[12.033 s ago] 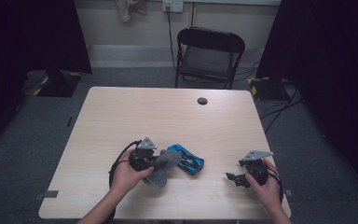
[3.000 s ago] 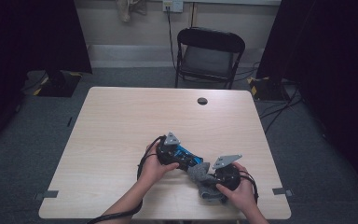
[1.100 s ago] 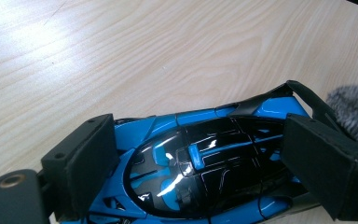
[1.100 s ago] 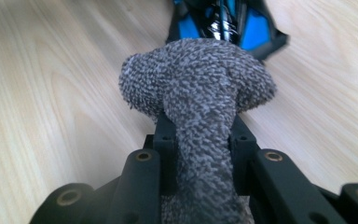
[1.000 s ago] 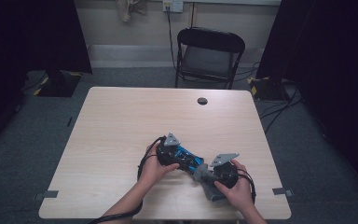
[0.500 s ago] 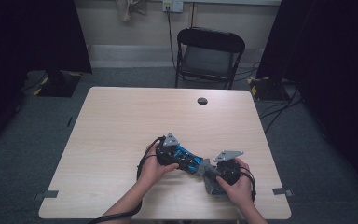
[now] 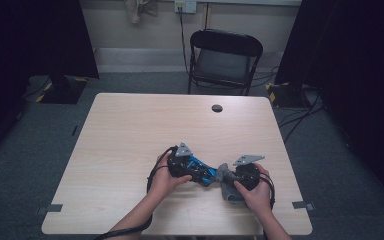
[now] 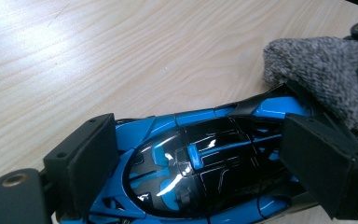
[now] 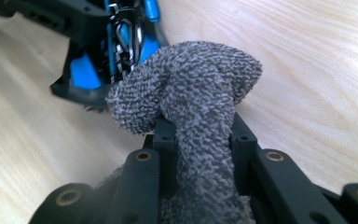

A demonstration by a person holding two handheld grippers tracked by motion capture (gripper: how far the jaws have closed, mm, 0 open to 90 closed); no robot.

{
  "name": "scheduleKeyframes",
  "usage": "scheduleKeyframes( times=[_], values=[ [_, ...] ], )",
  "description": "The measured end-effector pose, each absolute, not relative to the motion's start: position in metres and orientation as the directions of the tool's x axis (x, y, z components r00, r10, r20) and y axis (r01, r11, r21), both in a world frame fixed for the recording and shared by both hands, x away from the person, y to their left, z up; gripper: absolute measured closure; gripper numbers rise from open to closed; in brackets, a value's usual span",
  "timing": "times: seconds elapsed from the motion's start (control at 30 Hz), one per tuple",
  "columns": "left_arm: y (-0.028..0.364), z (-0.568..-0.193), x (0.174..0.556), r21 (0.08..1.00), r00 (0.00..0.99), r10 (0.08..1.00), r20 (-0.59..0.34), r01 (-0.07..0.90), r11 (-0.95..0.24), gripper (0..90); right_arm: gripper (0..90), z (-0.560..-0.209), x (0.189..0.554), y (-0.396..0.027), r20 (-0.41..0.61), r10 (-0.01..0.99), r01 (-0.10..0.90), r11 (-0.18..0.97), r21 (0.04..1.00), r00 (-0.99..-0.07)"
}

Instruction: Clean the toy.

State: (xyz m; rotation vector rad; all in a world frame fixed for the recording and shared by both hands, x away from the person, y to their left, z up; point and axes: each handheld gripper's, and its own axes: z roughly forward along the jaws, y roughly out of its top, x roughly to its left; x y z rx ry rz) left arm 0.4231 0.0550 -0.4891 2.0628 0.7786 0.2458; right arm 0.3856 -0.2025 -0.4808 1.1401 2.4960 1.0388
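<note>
At the table's (image 7: 130,130) near edge, the left gripper (image 7: 192,172) is clamping a blue-and-black toy car (image 8: 205,163) by its sides, while the right gripper (image 7: 226,176) is pinching a grey cloth (image 9: 191,93) and pressing it against the car's end.

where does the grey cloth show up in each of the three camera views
High view: the grey cloth lies low and right of centre, in the right gripper.
Left gripper view: upper right corner, against one end of the blue toy car.
Right gripper view: centre, bunched between that gripper's jaws.
Shared landmark: the blue toy car, which the cloth touches.
</note>
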Motion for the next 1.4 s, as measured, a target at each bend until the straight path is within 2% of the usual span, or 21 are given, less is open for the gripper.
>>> scheduleKeyframes(
  times=[0.3, 0.57, 0.7, 0.73, 0.77, 0.8, 0.93, 1.07, 1.1, 1.13, 1.2, 1.23, 1.27, 1.3, 1.33, 1.37, 1.4],
  values=[
    [0.054, -0.489, 0.423, 0.803, 0.782, 0.612, -0.115, 0.436, -0.406, 11.6, 71.4, -0.476, 0.382, -0.209, 0.088, 0.719, 0.571, 0.463, 0.678, -0.689],
    [0.054, -0.489, 0.422, 0.804, 0.782, 0.612, -0.116, 0.436, -0.405, 11.6, 69.4, -0.473, 0.349, -0.203, 0.165, 0.598, 0.532, 0.511, 0.675, -0.784],
    [0.054, -0.489, 0.422, 0.804, 0.781, 0.613, -0.115, 0.436, -0.404, 11.6, 63.5, -0.478, 0.350, -0.191, 0.118, 0.597, 0.513, 0.552, 0.658, -0.794],
    [0.054, -0.489, 0.422, 0.806, 0.782, 0.613, -0.116, 0.435, -0.402, 11.6, 55.1, -0.476, 0.351, -0.188, 0.093, 0.598, 0.502, 0.567, 0.654, -0.796],
    [0.054, -0.489, 0.422, 0.806, 0.782, 0.613, -0.116, 0.435, -0.402, 11.6, 55.1, -0.476, 0.351, -0.188, 0.093, 0.598, 0.502, 0.567, 0.654, -0.796],
    [0.054, -0.489, 0.422, 0.806, 0.782, 0.612, -0.116, 0.434, -0.402, 11.6, 48.8, -0.475, 0.352, -0.187, 0.088, 0.601, 0.501, 0.567, 0.653, -0.794],
    [0.054, -0.489, 0.422, 0.805, 0.782, 0.612, -0.116, 0.435, -0.404, 11.6, 37.2, -0.471, 0.350, -0.191, 0.104, 0.614, 0.511, 0.539, 0.670, -0.783],
    [0.054, -0.490, 0.422, 0.807, 0.782, 0.612, -0.117, 0.434, -0.401, 11.6, 37.7, -0.465, 0.349, -0.195, 0.113, 0.616, 0.504, 0.510, 0.697, -0.779],
    [0.054, -0.489, 0.422, 0.806, 0.782, 0.612, -0.116, 0.434, -0.403, 11.7, 41.1, -0.461, 0.348, -0.197, 0.113, 0.635, 0.506, 0.481, 0.716, -0.764],
    [0.054, -0.489, 0.422, 0.804, 0.782, 0.612, -0.116, 0.435, -0.404, 11.6, 53.5, -0.459, 0.347, -0.197, 0.119, 0.628, 0.496, 0.468, 0.732, -0.769],
    [0.054, -0.489, 0.422, 0.804, 0.782, 0.612, -0.115, 0.436, -0.405, 11.6, 54.1, -0.458, 0.346, -0.196, 0.120, 0.610, 0.482, 0.474, 0.737, -0.783],
    [0.054, -0.489, 0.422, 0.803, 0.782, 0.612, -0.115, 0.436, -0.406, 11.6, 51.2, -0.458, 0.346, -0.193, 0.117, 0.604, 0.480, 0.485, 0.731, -0.789],
    [0.054, -0.489, 0.422, 0.804, 0.782, 0.612, -0.115, 0.435, -0.406, 11.6, 65.5, -0.463, 0.345, -0.187, 0.089, 0.597, 0.471, 0.524, 0.709, -0.797],
    [0.054, -0.489, 0.422, 0.804, 0.782, 0.612, -0.115, 0.435, -0.406, 11.6, 65.5, -0.463, 0.345, -0.187, 0.089, 0.597, 0.471, 0.524, 0.709, -0.797],
    [0.054, -0.489, 0.422, 0.805, 0.782, 0.613, -0.115, 0.435, -0.404, 11.6, 73.1, -0.467, 0.345, -0.184, 0.068, 0.591, 0.466, 0.554, 0.689, -0.804],
    [0.054, -0.489, 0.422, 0.805, 0.782, 0.613, -0.115, 0.435, -0.404, 11.6, 73.1, -0.467, 0.345, -0.184, 0.068, 0.591, 0.466, 0.554, 0.689, -0.804],
    [0.054, -0.490, 0.422, 0.807, 0.782, 0.612, -0.118, 0.434, -0.400, 11.7, 79.1, -0.467, 0.346, -0.183, 0.047, 0.583, 0.464, 0.593, 0.658, -0.811]
  ],
)
